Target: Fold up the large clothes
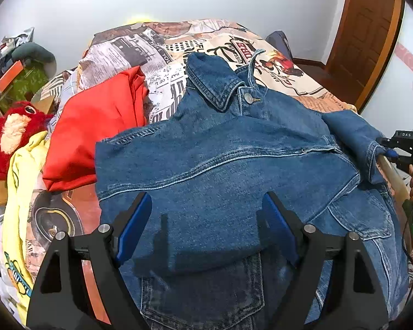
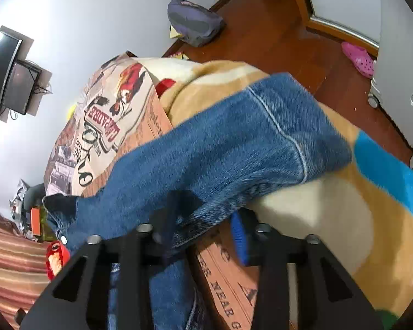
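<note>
Two grippers work one denim jacket (image 1: 228, 165), which lies spread on the bed (image 1: 261, 44), collar (image 1: 214, 82) toward the far end and hem nearest the cameras; its long axis runs away from the left gripper (image 1: 206, 231), which hovers just above the lower back panel with its blue pads set wide apart and nothing between them. Off to the jacket's right side, the right gripper (image 2: 203, 228) has a sleeve (image 2: 234, 143) across its fingers; the cloth drapes over the near finger and hides the gap, so I cannot tell whether it is pinched or merely carried. That sleeve stretches outward past the bed edge, so the right hand is the nearer one for folding it inward across the body. Heavy stiff denim with pale topstitched seams and a metal button (image 1: 248, 98) should hold a crease; beside it lie a soft red garment (image 1: 96, 126) and a yellow one (image 1: 22, 181) on the printed bedspread.
</note>
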Demonstrator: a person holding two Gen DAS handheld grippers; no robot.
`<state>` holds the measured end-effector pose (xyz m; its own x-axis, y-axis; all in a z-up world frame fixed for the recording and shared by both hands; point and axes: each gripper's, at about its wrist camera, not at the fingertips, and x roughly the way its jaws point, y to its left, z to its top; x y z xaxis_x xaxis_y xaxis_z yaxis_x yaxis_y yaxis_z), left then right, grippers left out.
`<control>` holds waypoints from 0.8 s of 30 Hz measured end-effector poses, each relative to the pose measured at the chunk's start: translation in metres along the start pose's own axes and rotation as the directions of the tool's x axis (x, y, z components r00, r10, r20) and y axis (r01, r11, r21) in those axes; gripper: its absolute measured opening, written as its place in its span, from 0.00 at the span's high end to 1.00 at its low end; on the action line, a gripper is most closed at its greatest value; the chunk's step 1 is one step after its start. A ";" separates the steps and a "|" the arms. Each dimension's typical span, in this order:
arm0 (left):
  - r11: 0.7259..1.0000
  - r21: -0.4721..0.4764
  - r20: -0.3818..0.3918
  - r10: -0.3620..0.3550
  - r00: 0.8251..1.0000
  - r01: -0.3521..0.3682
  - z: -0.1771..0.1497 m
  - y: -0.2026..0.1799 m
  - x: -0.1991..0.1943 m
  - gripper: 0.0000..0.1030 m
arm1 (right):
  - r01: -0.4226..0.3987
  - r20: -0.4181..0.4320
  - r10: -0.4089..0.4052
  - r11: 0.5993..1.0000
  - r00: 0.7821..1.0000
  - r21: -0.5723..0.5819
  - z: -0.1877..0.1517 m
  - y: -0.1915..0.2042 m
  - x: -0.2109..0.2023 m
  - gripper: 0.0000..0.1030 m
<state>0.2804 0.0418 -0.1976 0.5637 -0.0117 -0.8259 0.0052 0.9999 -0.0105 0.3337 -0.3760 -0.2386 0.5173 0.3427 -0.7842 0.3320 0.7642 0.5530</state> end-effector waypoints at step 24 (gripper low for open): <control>0.996 -0.091 0.168 0.013 0.986 0.003 -0.023 0.078 -0.079 0.19 | -0.272 -0.081 0.296 0.693 0.952 -0.668 -0.110 0.301 -0.076 0.91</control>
<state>0.2168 0.1207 -0.1462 0.6944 0.0016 -0.7196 -0.0687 0.9956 -0.0641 0.3074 -0.1124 -0.0434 0.5270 0.5966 -0.6052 -0.4378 0.8010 0.4084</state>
